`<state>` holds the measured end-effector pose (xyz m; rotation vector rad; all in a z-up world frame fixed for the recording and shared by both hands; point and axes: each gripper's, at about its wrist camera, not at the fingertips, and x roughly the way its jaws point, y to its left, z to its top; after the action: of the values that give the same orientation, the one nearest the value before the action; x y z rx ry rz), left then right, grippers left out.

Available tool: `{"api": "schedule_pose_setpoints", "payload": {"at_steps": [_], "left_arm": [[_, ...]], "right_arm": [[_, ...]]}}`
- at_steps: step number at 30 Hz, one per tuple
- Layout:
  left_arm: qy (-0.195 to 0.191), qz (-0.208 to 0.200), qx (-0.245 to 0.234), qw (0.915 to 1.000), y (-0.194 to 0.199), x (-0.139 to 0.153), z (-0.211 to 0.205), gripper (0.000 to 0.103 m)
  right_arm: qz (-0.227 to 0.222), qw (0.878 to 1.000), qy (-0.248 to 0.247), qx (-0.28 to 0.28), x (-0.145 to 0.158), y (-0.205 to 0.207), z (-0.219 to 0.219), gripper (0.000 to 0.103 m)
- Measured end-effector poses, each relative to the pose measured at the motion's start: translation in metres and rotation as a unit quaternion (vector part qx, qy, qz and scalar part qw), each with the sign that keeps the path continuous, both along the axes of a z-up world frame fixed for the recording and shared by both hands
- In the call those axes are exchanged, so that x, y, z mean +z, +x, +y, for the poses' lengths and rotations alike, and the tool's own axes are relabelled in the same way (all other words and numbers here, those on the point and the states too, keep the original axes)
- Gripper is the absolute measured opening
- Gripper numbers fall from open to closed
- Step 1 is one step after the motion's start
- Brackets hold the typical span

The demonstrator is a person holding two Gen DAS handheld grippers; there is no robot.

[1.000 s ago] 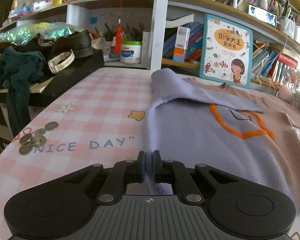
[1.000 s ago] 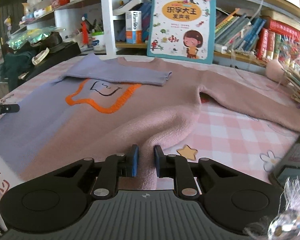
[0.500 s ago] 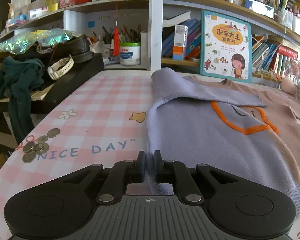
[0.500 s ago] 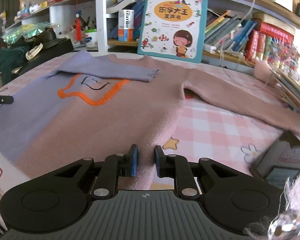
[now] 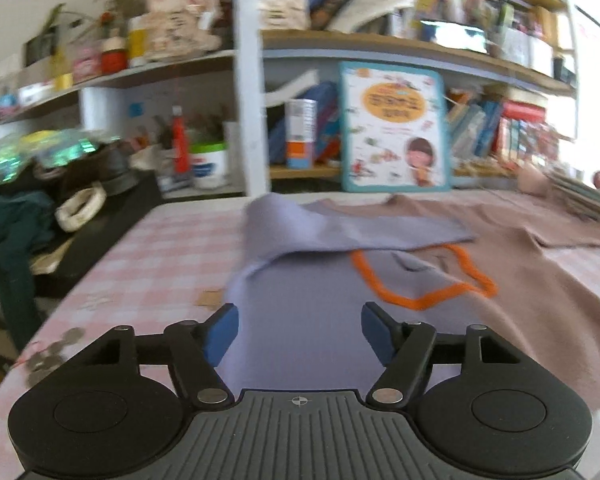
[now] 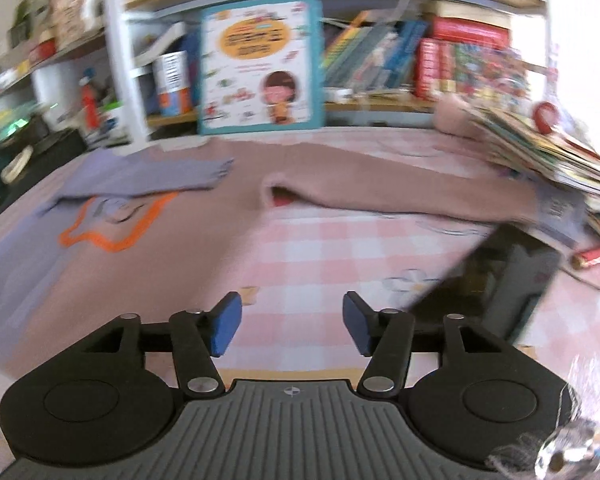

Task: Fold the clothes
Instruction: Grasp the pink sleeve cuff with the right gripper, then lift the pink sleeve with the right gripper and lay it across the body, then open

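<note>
A lilac and dusty-pink sweater (image 5: 312,312) with an orange outline on its front lies flat on the pink checked tablecloth (image 5: 172,248). Its lilac sleeve (image 5: 340,232) is folded across the chest. My left gripper (image 5: 300,334) is open and empty just above the lilac hem. In the right wrist view the sweater (image 6: 148,240) lies to the left, its pink sleeve (image 6: 400,196) stretched out to the right. My right gripper (image 6: 291,324) is open and empty over the tablecloth (image 6: 332,248), beside the sweater's right edge.
Shelves with books and a picture book (image 5: 394,128) stand behind the table. Coins (image 5: 48,356) lie at the left edge, near a black stand with shoes (image 5: 100,184). A dark device (image 6: 496,280) and a stack of books (image 6: 548,152) lie at the right.
Both grippers have opened and let go of the sweater's hem. Both have lifted and moved, the right one to the right off the sweater. Both views are now motion-blurred.
</note>
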<state>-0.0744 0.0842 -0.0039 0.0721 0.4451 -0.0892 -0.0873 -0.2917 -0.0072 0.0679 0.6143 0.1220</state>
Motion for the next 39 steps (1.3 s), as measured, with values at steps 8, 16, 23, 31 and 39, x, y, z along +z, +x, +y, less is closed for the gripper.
{"api": "schedule_pose_setpoints", "payload": {"at_steps": [8,16,23,31,39], "left_arm": [[0.014,0.012,-0.055,0.9983,0.01,-0.015,-0.032,0.086],[0.019,0.03,-0.06,0.9975,0.015,-0.023,-0.037,0.096],[0.033,0.044,-0.07,0.996,0.017,-0.027,-0.041,0.097],[0.045,0.055,-0.065,0.9954,0.02,-0.03,-0.045,0.098],[0.025,0.05,-0.06,0.9966,0.019,-0.028,-0.039,0.098]], "right_arm": [[0.006,0.997,-0.005,-0.071,0.015,0.034,-0.07,0.059],[0.036,0.987,-0.006,-0.155,0.022,0.083,-0.145,0.059],[0.072,0.981,0.0,-0.178,0.008,0.124,-0.172,0.056],[0.079,0.982,-0.08,-0.151,-0.005,0.151,-0.153,0.038],[0.089,0.984,-0.068,-0.135,0.006,0.156,-0.15,0.009]]}}
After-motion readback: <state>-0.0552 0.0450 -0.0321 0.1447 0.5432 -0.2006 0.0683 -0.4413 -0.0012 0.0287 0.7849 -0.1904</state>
